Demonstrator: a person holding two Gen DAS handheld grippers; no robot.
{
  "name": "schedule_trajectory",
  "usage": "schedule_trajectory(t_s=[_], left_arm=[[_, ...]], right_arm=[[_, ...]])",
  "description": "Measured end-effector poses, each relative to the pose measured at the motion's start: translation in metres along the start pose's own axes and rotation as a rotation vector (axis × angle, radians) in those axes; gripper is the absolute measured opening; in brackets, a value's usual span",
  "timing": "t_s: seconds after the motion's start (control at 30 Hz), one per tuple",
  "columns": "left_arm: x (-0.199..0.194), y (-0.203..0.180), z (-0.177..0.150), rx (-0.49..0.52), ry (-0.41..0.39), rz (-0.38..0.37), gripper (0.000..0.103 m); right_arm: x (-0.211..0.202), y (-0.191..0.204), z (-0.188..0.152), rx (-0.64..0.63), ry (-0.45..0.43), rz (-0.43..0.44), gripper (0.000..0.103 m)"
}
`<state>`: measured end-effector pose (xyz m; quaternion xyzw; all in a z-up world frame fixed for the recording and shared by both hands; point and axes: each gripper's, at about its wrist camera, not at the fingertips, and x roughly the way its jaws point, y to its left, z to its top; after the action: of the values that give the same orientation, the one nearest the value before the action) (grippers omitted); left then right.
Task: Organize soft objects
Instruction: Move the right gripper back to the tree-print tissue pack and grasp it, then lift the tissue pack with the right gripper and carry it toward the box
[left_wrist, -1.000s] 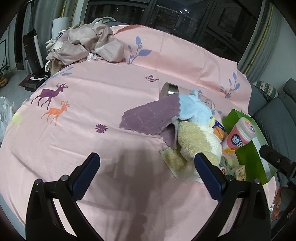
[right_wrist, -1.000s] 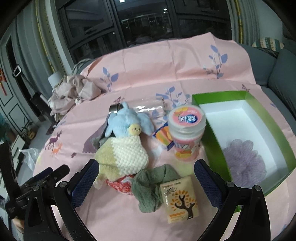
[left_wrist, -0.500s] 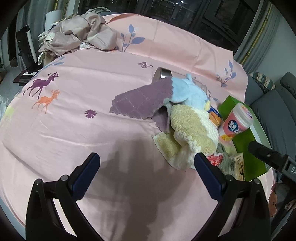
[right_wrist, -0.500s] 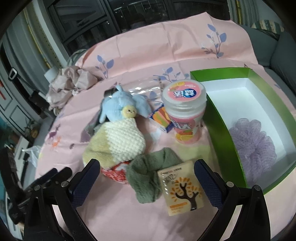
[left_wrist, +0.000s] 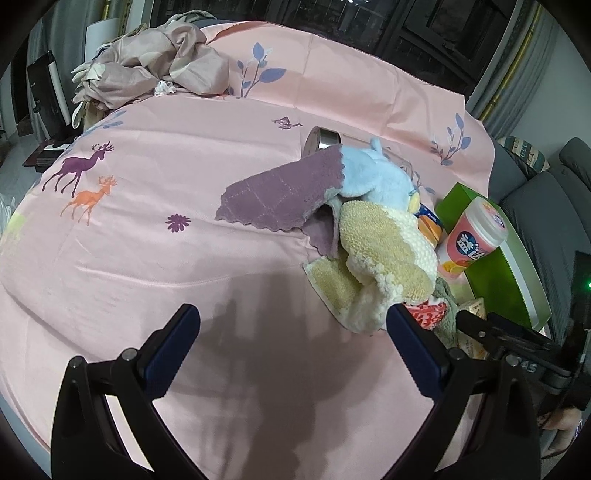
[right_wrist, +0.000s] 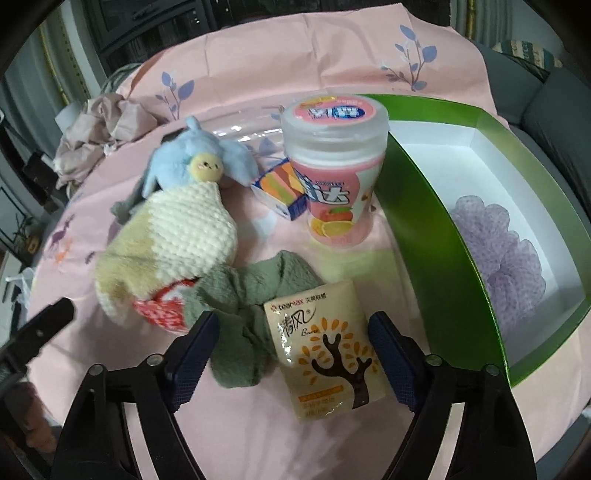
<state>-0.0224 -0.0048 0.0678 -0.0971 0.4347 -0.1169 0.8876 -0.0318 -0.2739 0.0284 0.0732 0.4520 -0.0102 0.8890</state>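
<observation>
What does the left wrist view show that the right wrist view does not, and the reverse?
Left wrist only: the purple cloth spread out, the metal can behind it, and the open left gripper over bare tablecloth.

Right wrist only: the purple puff in the green box, and the right gripper closing around the tissue pack and green cloth.

Both: the blue plush, knitted cloth, pink jar.

Pink cloth: green box, jar, towels.

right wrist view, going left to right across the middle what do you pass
crumpled beige cloth → blue plush toy → small striped box → pink jar → green box → purple bath pouf
</observation>
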Motion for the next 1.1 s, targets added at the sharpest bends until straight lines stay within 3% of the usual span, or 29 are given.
schedule_trajectory(t_s=[0.1,0.13,0.3,0.57,0.8,0.97,1.1], left_arm=[[-0.001,0.002,0.001,-0.002,0.003,-0.004,0.098],[-0.001,0.001,0.001,-0.003,0.002,-0.003,0.097],[-0.003,0.006,0.003,-0.016,-0.004,0.0,0.094],[-0.006,0.017,0.008,-0.042,-0.01,-0.007,0.093],[-0.001,0.019,0.009,-0.039,0.008,0.028,0.092],[0.004,0.017,0.007,-0.02,0.025,0.025,0.09],[0.014,0.007,0.0,0.003,0.079,0.001,0.077]], right_arm=[[0.006,-0.002,-0.001,-0.015,0.005,-0.048,0.056],[0.007,-0.003,-0.002,-0.021,0.001,-0.07,0.056],[-0.005,-0.003,0.001,-0.005,-0.045,-0.016,0.049],[-0.048,0.04,0.026,-0.054,-0.165,0.143,0.049],[-0.019,0.093,0.036,-0.16,-0.075,0.113,0.051],[-0.007,0.079,0.031,-0.125,-0.057,0.146,0.069],[-0.004,0.061,0.029,-0.05,-0.012,0.188,0.069]])
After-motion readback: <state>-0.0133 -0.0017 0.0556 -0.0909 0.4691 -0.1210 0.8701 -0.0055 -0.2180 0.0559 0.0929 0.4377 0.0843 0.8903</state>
